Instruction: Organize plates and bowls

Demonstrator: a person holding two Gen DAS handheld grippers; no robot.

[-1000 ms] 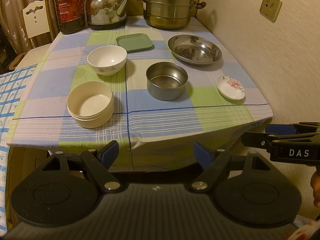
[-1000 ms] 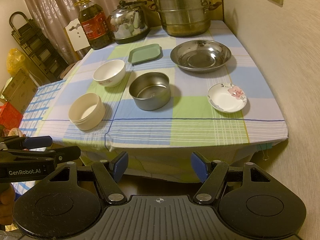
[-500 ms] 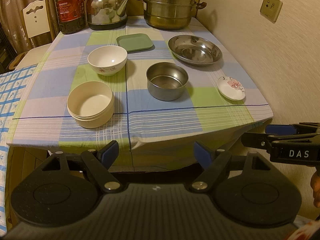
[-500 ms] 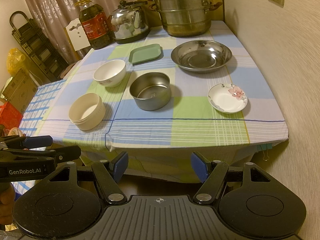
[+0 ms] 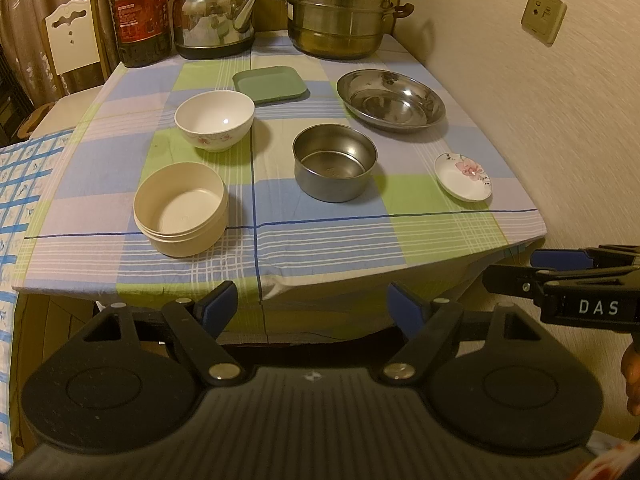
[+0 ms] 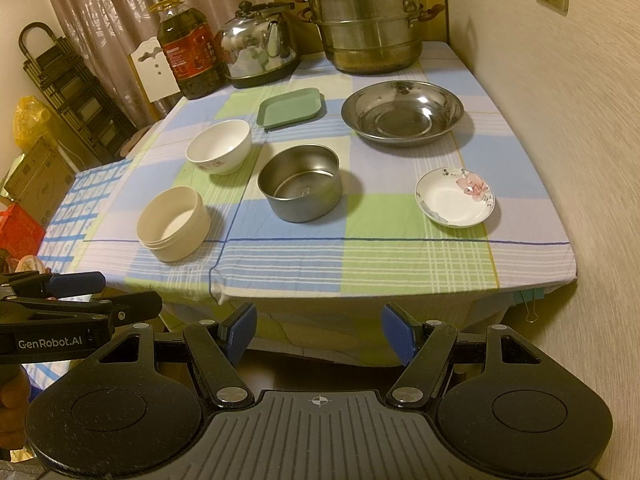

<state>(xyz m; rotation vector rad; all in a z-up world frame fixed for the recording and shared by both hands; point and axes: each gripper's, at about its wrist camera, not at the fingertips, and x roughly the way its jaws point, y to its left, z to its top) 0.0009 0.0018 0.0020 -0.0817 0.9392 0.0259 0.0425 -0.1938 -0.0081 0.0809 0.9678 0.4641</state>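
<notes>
On the checked tablecloth stand a cream round bowl (image 5: 180, 208) at the near left, a white flowered bowl (image 5: 214, 120) behind it, and a steel bowl (image 5: 335, 162) in the middle. A green square plate (image 5: 270, 84), a wide steel dish (image 5: 391, 100) and a small flowered saucer (image 5: 463, 177) lie further right. My left gripper (image 5: 313, 307) hangs open before the table's front edge, holding nothing. My right gripper (image 6: 319, 332) is open too, also short of the table edge and empty.
An oil bottle (image 5: 138, 12), a steel kettle (image 5: 214, 20) and a stacked steamer pot (image 5: 340, 8) line the back of the table (image 5: 320, 256). A wall (image 5: 540, 100) runs along the right side. A chair (image 5: 72, 44) stands at the far left.
</notes>
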